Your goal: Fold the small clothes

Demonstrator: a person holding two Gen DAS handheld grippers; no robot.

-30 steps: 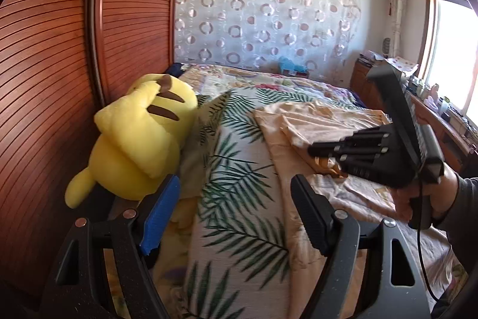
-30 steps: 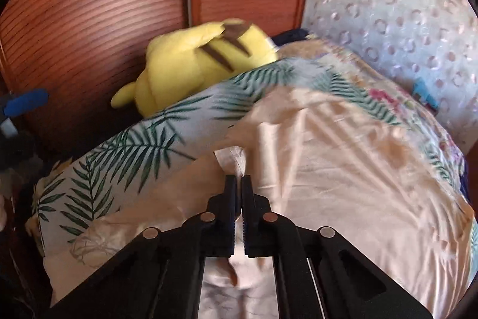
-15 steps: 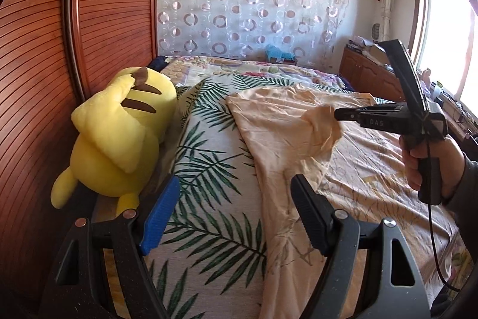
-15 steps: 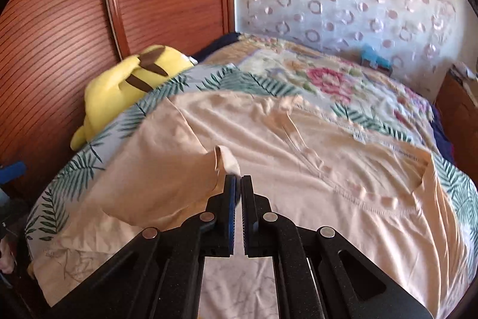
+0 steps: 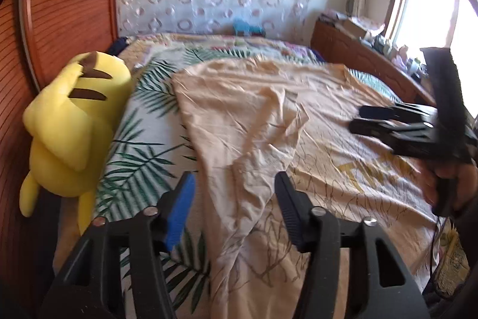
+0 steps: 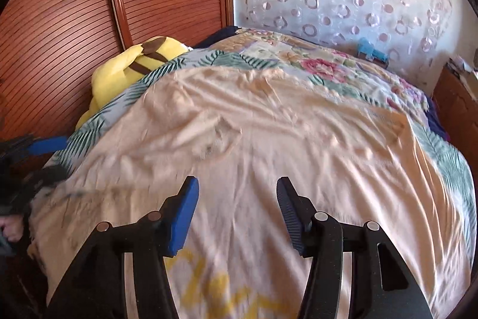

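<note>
On bed [image 5: 143, 139]: peach shirt [image 5: 239, 121], one side folded over.
Left gripper [image 5: 234, 199] closing, right gripper [image 6: 237, 208] opening; both empty.

- Peach T-shirt [image 5: 254, 121] lies spread across the bed [image 5: 143, 145], crumpled.
- Its left side is folded inward over the body, forming a slanted flap.
- Yellow lettering [image 5: 373, 172] shows on the front.

Bright daylight floods in from the overexposed glass window [image 5: 430, 11] on the right. Both fisheye views bend strongly at their dark rims. Motion blur smears the crumpled peach cotton T-shirt [image 6: 269, 145].
</note>
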